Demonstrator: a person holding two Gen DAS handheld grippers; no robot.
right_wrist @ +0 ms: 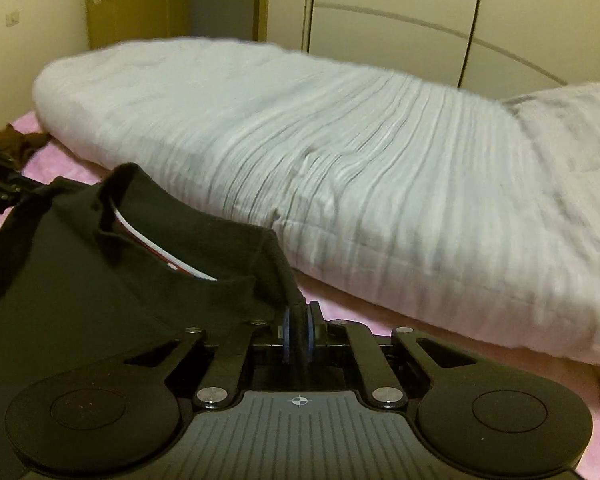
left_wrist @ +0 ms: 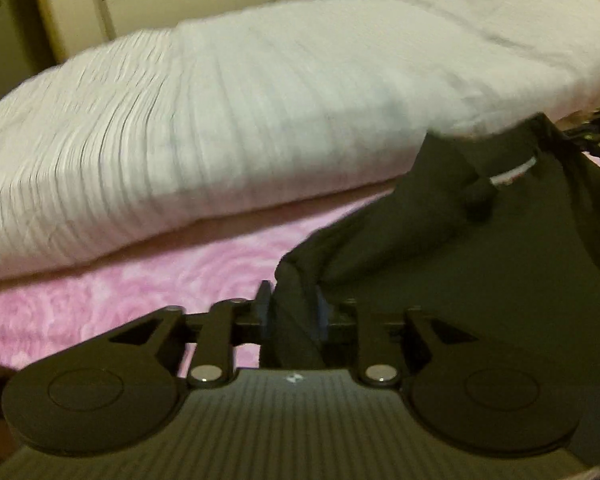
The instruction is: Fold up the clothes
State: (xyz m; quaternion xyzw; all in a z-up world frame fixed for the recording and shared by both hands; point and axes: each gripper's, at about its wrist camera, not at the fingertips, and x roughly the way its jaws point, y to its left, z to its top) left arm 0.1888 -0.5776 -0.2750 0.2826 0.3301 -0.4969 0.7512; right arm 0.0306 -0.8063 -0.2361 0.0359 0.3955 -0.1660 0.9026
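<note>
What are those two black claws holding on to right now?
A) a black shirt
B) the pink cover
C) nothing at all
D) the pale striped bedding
A: the left gripper and the right gripper each have a fold of the black shirt pinched between their pads, while the striped bedding lies untouched behind.

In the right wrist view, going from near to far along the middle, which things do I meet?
right gripper with jaws shut on the black shirt → pink bed cover → striped white duvet → cream wardrobe doors.
</note>
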